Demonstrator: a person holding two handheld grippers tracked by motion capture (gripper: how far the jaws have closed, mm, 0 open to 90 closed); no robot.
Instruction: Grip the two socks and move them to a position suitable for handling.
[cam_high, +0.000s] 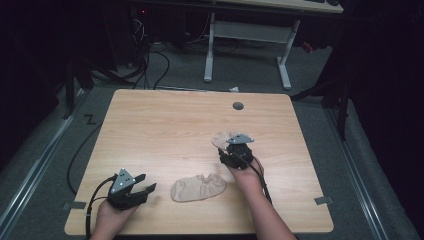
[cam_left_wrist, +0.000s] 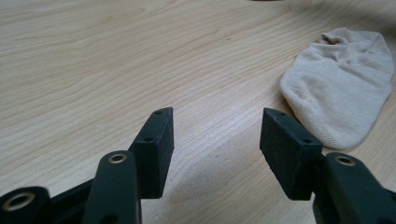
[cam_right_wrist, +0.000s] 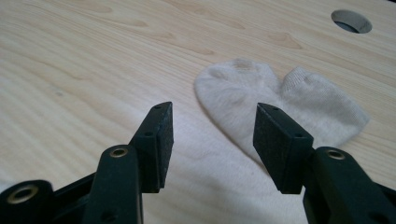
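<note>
While both pairs of jaws stood wide with nothing between them, two beige socks lay flat on the worktop (cam_high: 150, 130). Left gripper (cam_left_wrist: 215, 135) sat low over bare wood; near sock (cam_left_wrist: 341, 88) lay ahead of its jaws and off past the right-hand jaw, not touching. Right gripper (cam_right_wrist: 212, 135) faced the far sock (cam_right_wrist: 275, 105), just ahead of the jaws, partly behind the right-hand jaw tip; contact could not be told.

Step in hand, judged: reach and pinch the far sock with the right gripper. To do it well, drop the jaws straight down over one end, pinch both fabric layers near the cuff, keep tips scraping lightly on the wood so thin cloth does not slip out. Avoid grabbing mid-body, it would bunch.

Orientation: in the high view near sock (cam_high: 198, 188) ran long axis roughly left-right, slightly tilted, crumpled opening end towards the right hand. Far sock looked folded or doubled, two lobes side by side pointing away from the right jaws, rounded end towards them, long axis running diagonally away and rightward. Cable hole (cam_right_wrist: 351, 21) sat well beyond it.
</note>
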